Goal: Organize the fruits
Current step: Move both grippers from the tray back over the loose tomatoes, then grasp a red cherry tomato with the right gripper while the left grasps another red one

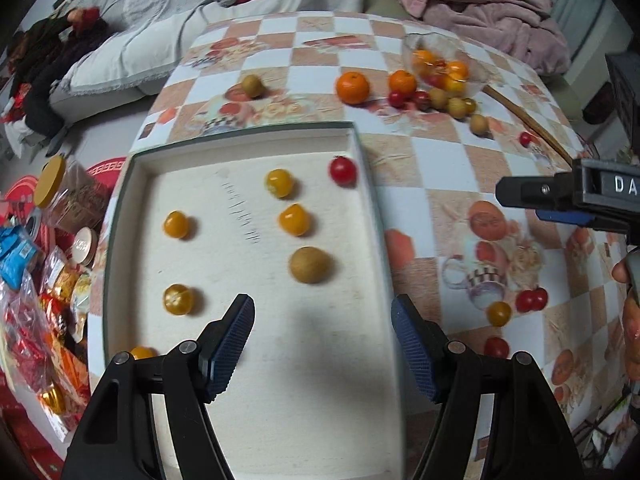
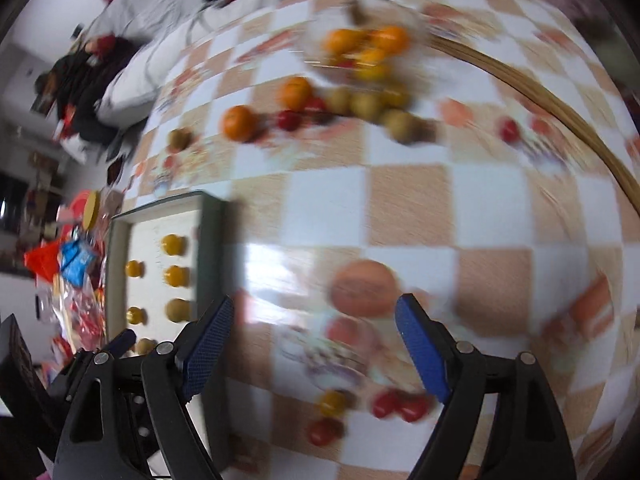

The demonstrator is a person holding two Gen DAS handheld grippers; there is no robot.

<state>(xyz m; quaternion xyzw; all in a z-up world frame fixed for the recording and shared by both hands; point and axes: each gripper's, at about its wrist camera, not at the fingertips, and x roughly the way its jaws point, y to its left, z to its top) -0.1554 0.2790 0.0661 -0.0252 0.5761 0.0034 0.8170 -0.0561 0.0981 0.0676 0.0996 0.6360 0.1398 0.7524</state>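
Just ahead of L tool [image 1: 322,320], brown fruit [image 1: 310,265].

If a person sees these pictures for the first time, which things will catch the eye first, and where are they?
First comes the white tray on the checkered table, holding several yellow fruits, one brown fruit and a red tomato at its far right edge. Next, the glass bowl of fruit at the far side, with oranges and small fruits scattered beside it. Both claws, left claw and right claw, are open and empty.
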